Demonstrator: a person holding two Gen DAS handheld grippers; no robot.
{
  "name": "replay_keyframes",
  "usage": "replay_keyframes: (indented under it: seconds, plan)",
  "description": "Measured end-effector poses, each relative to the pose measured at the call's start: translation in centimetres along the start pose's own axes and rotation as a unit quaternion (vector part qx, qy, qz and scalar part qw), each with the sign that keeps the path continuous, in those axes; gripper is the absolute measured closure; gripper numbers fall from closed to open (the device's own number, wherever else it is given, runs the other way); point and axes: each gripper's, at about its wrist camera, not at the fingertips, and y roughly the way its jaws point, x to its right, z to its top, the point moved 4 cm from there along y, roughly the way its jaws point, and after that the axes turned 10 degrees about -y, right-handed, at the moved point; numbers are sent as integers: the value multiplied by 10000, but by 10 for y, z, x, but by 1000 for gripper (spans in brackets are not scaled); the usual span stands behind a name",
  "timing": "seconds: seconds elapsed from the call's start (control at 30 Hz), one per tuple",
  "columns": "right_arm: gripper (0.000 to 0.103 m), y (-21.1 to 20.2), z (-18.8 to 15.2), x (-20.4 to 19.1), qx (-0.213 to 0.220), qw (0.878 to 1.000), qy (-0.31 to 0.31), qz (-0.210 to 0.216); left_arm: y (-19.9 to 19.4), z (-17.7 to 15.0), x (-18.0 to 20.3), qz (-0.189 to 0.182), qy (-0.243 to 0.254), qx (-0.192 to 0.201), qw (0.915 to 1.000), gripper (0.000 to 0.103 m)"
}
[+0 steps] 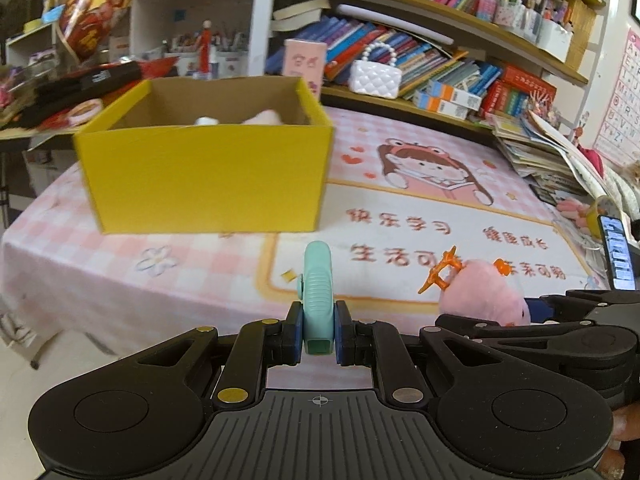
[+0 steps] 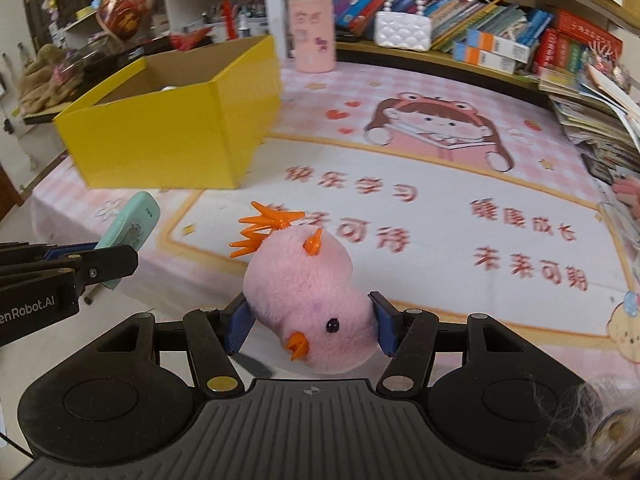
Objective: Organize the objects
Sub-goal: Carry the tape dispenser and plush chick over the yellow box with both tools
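1. Looking along the left gripper (image 1: 318,330) from its own wrist camera, its two blue pads are clenched tight on a slim mint-green device (image 1: 317,300), which stands on edge between them with its rounded top pointing ahead. Beyond that device sits the open yellow box (image 1: 208,176) on the pink tablecloth (image 1: 400,216), with something pale and pink just showing inside it. Off to the right, the right gripper's black arms enter the view beside a pink plush chick (image 1: 486,298) with orange feet.

2. Seen from the right wrist camera, the right gripper (image 2: 312,322) stands partly open and grasps the pink plush chick (image 2: 310,300), one blue pad pressed on each side of its soft body. The chick lies tipped over, its orange beak toward the camera and its orange feet pointing away. To the left, the left gripper (image 2: 96,258) holds the mint-green device (image 2: 130,220) tilted. Ahead and left of both stands the yellow box (image 2: 168,128); a pink cup (image 2: 312,36) is farther back, beyond the box's right corner.
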Motion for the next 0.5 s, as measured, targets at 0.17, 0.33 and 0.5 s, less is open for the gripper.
replay_keyframes:
  seconds: [0.17,0.33,0.5]
  plan:
    - [46,-3,-6,-32,-14,9999,-59,104,-21,-10,-24,112,-38,74,9999,89]
    - [46,-6,-8,-64,35,9996,-190,226,-41,-16,-51,265,-147,198,9993,89]
    - [46,-11,-6,-93,116,9987,-370,331,-57,-17,-74,381,-285,349,9983,89]
